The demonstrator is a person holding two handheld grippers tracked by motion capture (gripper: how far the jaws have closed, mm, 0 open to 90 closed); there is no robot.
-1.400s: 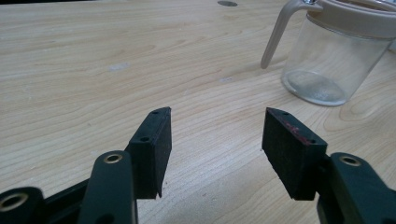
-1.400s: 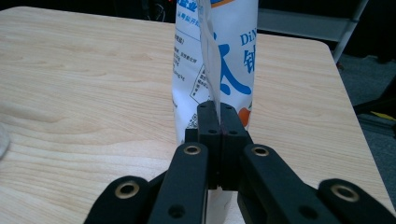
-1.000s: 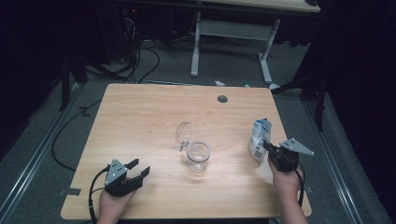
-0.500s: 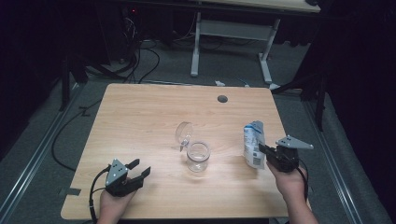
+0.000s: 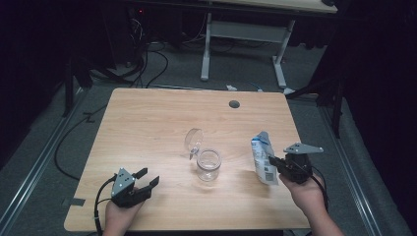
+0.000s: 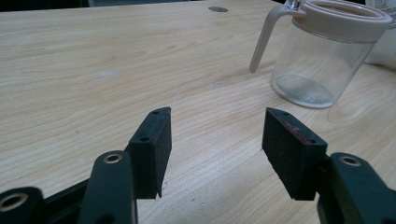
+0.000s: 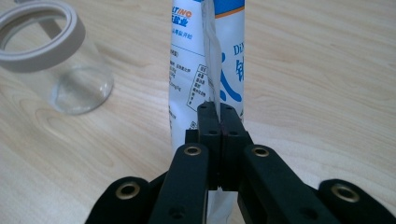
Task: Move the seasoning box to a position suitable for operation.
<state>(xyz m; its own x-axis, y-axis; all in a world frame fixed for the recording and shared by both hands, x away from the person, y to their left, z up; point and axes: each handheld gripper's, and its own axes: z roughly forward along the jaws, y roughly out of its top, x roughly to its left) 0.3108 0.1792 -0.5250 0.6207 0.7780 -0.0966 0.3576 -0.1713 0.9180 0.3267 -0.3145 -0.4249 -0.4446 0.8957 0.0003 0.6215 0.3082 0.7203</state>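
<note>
On table, one glass jar, right tongs pinching one pouch, left tongs agape.

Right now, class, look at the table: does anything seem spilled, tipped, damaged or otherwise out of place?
Nothing is spilled or broken. The clear glass jar with a beige rim stands upright and empty, its hinged lid flipped open. The one odd thing: the white-and-blue pouch leans, pinched along its back seam by the right gripper. The left gripper is open.
</note>
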